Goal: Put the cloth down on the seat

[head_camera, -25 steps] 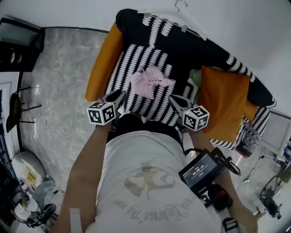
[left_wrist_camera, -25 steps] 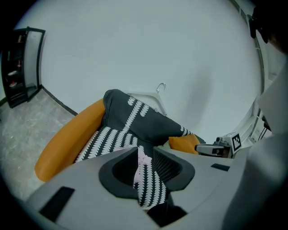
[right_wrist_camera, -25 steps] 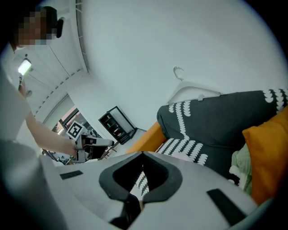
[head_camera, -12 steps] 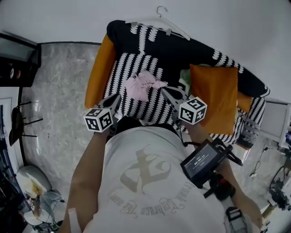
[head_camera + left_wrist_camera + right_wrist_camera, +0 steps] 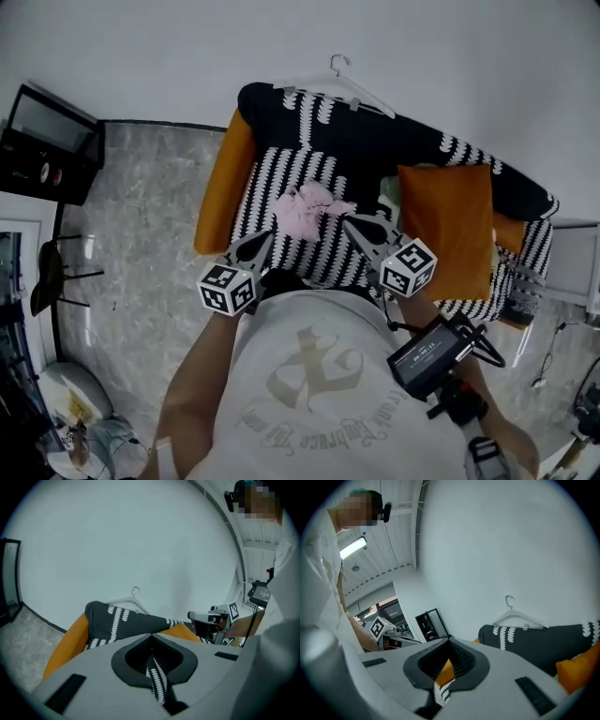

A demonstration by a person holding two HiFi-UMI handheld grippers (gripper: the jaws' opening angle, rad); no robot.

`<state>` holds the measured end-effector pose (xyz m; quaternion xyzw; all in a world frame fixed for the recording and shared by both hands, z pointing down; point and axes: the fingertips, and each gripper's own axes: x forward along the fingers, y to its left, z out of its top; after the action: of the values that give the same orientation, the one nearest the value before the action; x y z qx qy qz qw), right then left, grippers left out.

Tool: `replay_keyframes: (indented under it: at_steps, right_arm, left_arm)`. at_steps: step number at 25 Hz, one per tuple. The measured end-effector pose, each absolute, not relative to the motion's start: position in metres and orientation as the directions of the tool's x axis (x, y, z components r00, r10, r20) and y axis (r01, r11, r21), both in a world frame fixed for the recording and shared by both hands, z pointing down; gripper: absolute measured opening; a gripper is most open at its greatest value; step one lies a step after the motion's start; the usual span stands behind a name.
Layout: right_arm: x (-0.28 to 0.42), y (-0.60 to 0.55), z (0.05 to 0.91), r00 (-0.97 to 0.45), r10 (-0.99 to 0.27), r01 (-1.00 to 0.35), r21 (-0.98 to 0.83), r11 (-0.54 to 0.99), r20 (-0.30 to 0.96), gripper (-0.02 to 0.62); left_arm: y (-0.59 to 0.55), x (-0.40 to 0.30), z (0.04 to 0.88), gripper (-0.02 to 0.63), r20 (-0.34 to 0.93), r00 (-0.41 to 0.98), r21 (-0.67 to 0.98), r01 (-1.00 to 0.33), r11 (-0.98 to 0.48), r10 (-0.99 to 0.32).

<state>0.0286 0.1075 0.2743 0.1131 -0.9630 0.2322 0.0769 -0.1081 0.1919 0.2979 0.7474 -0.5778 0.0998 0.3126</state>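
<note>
Ahead of both jaws stands a sofa point(image 5: 403, 141) under a black cover with white markings. A white hanger point(image 5: 342, 89) rests on its back. An orange bolster point(image 5: 223, 187) pads the arm beyond the left gripper point(image 5: 265, 237). An orange cushion point(image 5: 445, 225) leans beyond the right gripper point(image 5: 349, 225), with something pale green point(image 5: 389, 192) tucked beside it. Each gripper's jaws are pressed together and hold nothing. The cloth point(image 5: 312, 208), pale pink and crumpled into a loose heap, lies on the seat point(image 5: 277, 178) just past the tips, between the two grippers and nearer the right one.
</note>
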Motion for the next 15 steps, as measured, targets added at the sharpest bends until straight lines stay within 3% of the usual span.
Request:
replay_keyframes:
  at_steps: [15]
  right_arm:
    - [0.043,0.152,0.289,-0.965,-0.168,-0.242,-0.43,0.87,0.203,0.015]
  left_arm:
    - [0.214,-0.095,0.307,0.012,0.502,0.305,0.329,-0.933,-0.147,-0.809]
